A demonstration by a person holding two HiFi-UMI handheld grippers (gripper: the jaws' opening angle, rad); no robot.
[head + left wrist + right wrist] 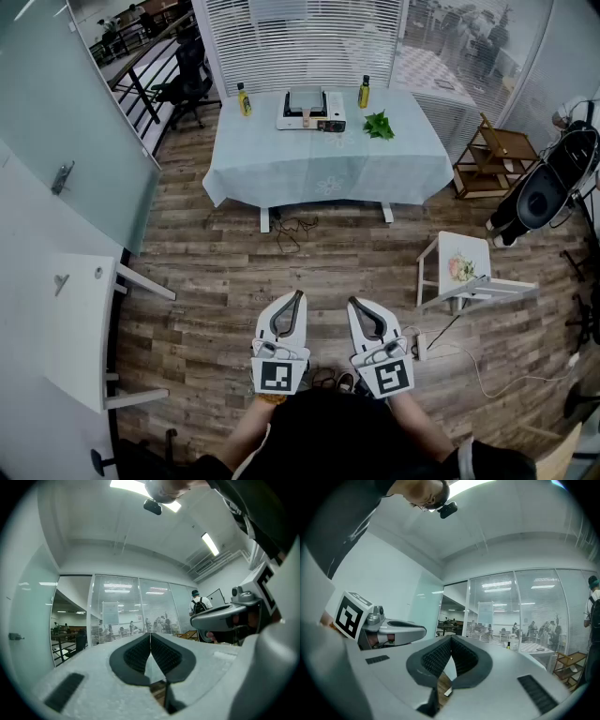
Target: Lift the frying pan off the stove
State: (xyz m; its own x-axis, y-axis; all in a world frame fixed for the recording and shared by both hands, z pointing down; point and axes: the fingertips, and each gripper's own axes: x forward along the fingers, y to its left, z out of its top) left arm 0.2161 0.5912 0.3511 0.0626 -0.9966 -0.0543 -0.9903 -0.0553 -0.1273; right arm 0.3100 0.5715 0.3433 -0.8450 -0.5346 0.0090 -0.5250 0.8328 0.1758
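Observation:
A grey frying pan (306,99) sits on a white portable stove (312,118) on the far table (328,167), which is covered with a pale cloth. Both grippers are held close to my body, well short of the table, over the wooden floor. My left gripper (299,294) is shut with nothing between its jaws; the left gripper view shows its tip (150,634) closed. My right gripper (353,302) is shut and empty too, its tip (451,638) closed in the right gripper view. The two point forward, side by side.
Two yellow bottles (244,99) (364,92) and a bunch of green leaves (379,125) flank the stove. A small white side table (464,265) and a wooden rack (492,155) stand at the right, a white desk (80,328) at the left. Cables (291,230) lie under the table.

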